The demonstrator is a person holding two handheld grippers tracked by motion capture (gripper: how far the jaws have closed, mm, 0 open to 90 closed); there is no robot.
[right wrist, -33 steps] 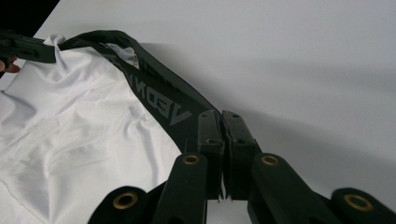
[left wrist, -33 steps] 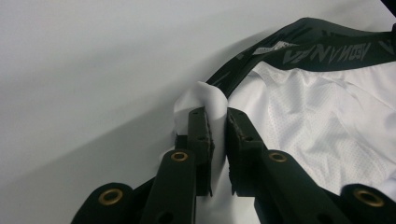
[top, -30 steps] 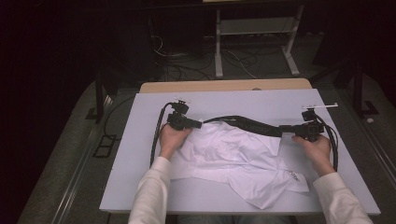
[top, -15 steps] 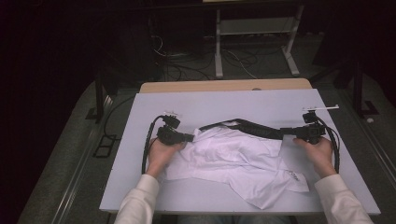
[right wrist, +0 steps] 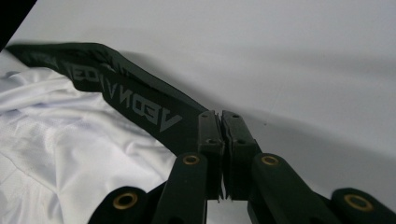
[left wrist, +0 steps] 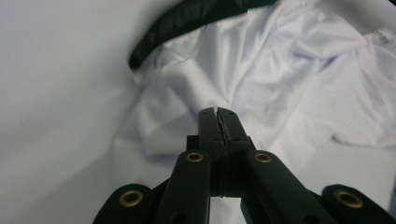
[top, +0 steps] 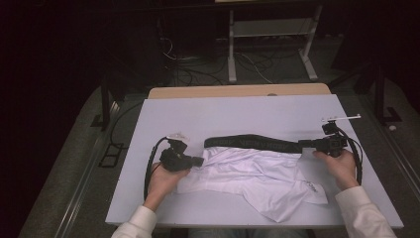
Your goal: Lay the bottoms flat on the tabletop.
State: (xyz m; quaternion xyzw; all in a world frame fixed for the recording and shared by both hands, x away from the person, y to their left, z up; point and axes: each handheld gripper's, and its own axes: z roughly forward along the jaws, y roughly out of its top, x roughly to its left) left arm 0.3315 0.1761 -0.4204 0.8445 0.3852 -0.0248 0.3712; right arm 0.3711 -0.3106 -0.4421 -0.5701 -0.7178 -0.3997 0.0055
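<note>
Not far into laying these white shorts point(top: 257, 181) flat yet. My right hand-held gripper point(top: 302, 144) is clamped on the black waistband point(top: 252, 143) at its 3 o'clock end; my left hand-held gripper point(top: 200, 160) is pinched together at the 9 o'clock edge, fabric maybe caught, hard to say. The shorts sit mid-table point(top: 237, 109), crumpled, waistband at 12 o'clock, one leg trailing toward 5. Smoothing's all left.

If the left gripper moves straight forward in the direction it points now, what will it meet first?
Most likely more of the white garment: the left gripper is shut on its fabric and points across the crumpled cloth. The black waistband lies off to the side; depth is unclear.
</note>
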